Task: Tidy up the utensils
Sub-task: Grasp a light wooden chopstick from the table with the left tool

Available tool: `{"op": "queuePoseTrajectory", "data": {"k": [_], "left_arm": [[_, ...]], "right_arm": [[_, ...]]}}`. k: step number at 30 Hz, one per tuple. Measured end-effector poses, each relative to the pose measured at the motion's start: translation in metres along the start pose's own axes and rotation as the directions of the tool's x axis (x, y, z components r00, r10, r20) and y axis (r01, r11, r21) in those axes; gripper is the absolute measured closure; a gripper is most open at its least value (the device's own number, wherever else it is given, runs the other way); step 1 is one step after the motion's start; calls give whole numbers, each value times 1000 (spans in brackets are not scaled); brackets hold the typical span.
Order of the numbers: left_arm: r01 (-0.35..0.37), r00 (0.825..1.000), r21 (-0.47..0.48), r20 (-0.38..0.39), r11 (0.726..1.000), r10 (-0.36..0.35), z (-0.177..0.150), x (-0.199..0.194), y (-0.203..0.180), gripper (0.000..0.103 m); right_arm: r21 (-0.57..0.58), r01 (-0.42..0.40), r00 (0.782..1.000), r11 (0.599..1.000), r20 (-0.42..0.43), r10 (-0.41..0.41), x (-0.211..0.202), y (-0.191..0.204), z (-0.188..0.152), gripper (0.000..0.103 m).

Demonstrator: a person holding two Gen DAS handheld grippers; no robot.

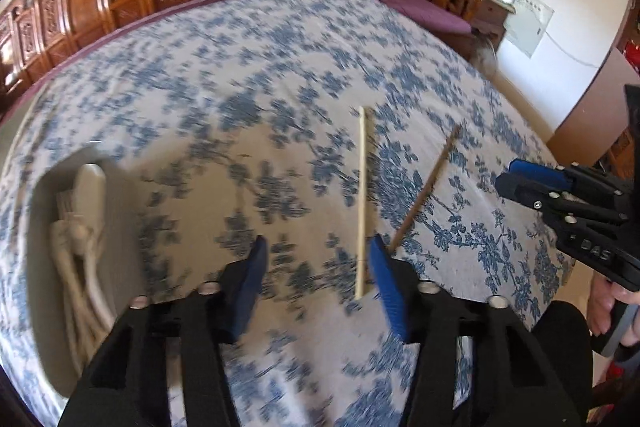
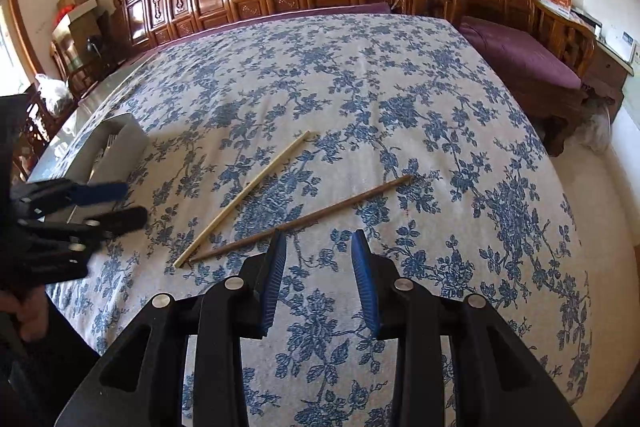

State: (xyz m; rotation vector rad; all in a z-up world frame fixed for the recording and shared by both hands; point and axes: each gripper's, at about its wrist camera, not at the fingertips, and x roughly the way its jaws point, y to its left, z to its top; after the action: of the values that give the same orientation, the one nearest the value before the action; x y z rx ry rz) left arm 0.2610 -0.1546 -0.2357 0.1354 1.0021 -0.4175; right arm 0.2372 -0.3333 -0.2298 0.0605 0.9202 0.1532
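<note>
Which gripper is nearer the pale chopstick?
Left. The left gripper has the pale chopstick just inside its jaws; the right gripper hovers beside the dark chopstick.

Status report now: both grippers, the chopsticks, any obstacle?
Left gripper open, right gripper open, both empty. Light chopstick and dark chopstick lie on tablecloth. Nothing blocks.

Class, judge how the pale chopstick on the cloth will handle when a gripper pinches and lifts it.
The pale chopstick looks thin and straight, so probably stiff and light. Lying flat on the soft cloth, it may roll or pivot if pinched off-centre.
</note>
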Motion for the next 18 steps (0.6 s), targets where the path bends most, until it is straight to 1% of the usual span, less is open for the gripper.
{"op": "queuePoseTrajectory", "data": {"k": [1,3,4,5,8,11,12,13,14,18], "left_arm": [[4,1000,4,-9,1000,-4,2,9,-4,62],[15,1000,8,-18,1000,-14,5,20,-8,72],[14,1000,6,-26,1000,-14,6,26,-10,73],[15,999,3,-32,1000,-15,8,30,-11,77],[28,998,10,-47,1000,-28,10,42,-17,78],[18,998,20,-62,1000,-16,10,53,-21,84],[11,998,27,-54,1000,-9,11,54,-22,86],[6,999,33,-53,999,-4,11,55,-23,89],[-5,999,36,-53,999,6,11,56,-23,98],[9,998,21,-64,1000,-8,7,52,-16,99]], "right_arm": [[6,-1,1000,1000,-2,1,1,-2,0,67],[12,-2,1000,1000,-3,2,1,-4,-1,67],[13,-1,1000,1000,-3,1,1,-4,-1,67],[15,-3,1000,1000,-3,3,2,-5,-1,67],[21,1,1000,1000,-4,-1,3,-7,0,67],[22,2,1000,1000,-2,-2,2,-8,0,67],[22,3,1000,1000,-1,-3,2,-8,0,67],[21,2,1000,1000,-1,-2,2,-7,0,67],[20,1,1000,1000,-2,-1,2,-7,0,67],[7,1,1000,1000,-8,-1,3,-2,-1,67]]}}
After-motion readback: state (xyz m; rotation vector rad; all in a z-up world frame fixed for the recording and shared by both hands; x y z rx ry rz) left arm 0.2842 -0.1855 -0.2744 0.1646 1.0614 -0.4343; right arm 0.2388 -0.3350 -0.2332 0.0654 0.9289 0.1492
